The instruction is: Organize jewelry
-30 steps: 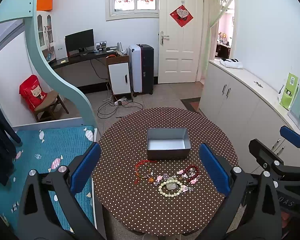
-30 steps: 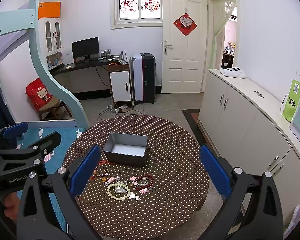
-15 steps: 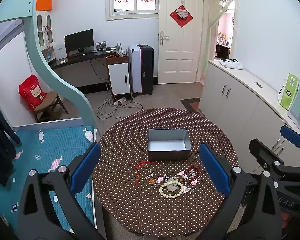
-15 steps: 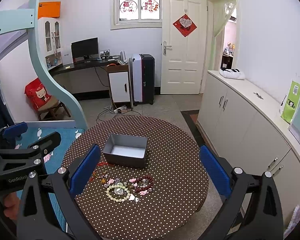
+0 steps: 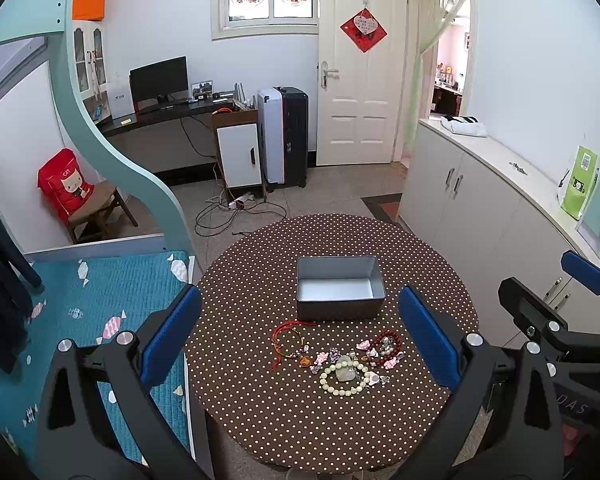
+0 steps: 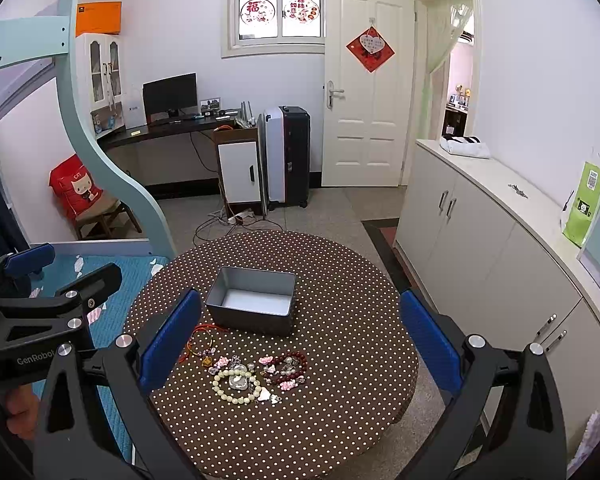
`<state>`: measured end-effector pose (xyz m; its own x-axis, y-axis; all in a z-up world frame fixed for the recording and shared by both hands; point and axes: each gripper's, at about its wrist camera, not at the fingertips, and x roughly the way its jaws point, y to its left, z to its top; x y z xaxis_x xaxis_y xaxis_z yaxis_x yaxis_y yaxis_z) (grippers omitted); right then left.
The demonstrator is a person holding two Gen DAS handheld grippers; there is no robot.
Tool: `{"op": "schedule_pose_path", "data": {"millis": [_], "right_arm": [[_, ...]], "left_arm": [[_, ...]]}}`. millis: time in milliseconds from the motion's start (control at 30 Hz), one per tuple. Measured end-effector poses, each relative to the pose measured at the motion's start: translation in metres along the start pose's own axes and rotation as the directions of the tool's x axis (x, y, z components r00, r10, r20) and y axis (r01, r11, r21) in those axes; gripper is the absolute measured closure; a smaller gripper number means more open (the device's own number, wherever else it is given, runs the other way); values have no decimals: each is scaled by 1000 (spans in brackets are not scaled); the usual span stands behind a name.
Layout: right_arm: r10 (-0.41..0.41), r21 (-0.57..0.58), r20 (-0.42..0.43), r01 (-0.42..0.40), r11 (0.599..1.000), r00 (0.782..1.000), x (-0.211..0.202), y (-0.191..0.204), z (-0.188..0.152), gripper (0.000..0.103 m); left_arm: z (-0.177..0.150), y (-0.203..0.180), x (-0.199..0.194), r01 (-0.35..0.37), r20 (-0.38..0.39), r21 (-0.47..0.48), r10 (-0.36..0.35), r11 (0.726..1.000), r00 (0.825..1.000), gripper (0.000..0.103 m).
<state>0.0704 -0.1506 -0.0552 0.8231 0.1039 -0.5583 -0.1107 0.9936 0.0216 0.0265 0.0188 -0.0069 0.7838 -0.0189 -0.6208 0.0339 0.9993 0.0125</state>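
Round table (image 5: 260,420) with brown polka-dot cloth. Grey metal tin (image 5: 339,294), open top, sits near the table's middle, toward the far edge. Jewelry lies in a loose cluster between the tin and the near edge: red cord bracelet (image 5: 288,340) on the left side, dark red bead bracelet (image 5: 388,345) on the right, pale green bead bracelet (image 5: 344,377) closest to the near edge, small pink charms (image 5: 322,359) scattered among them. Tin and jewelry apart, not touching.
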Motion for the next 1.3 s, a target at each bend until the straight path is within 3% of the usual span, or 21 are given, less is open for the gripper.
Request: {"op": "schedule_pose_path", "data": {"millis": [433,800,1033,1267,1300], "right_arm": [[-7,-4,-27,7,1000,1000,4,3,-4,7],[2,2,-135,-2,1000,991,11,11,-15,7],[-1,12,-242,4,1000,970,20,17,-30,7],[-12,41,-336,27,999,942,27,19,-49,7],[-21,43,-351,38,998,936,29,19,-53,7]], "left_arm": [[-7,0,7,-1,-33,-2,1,1000,999,5],[-23,11,18,8,-152,-26,-12,1000,988,5],[-43,21,34,40,-271,-44,-50,998,961,5],[-67,34,57,118,-388,-99,-147,988,910,5],[-71,34,62,134,-410,-109,-168,985,897,5]]}}
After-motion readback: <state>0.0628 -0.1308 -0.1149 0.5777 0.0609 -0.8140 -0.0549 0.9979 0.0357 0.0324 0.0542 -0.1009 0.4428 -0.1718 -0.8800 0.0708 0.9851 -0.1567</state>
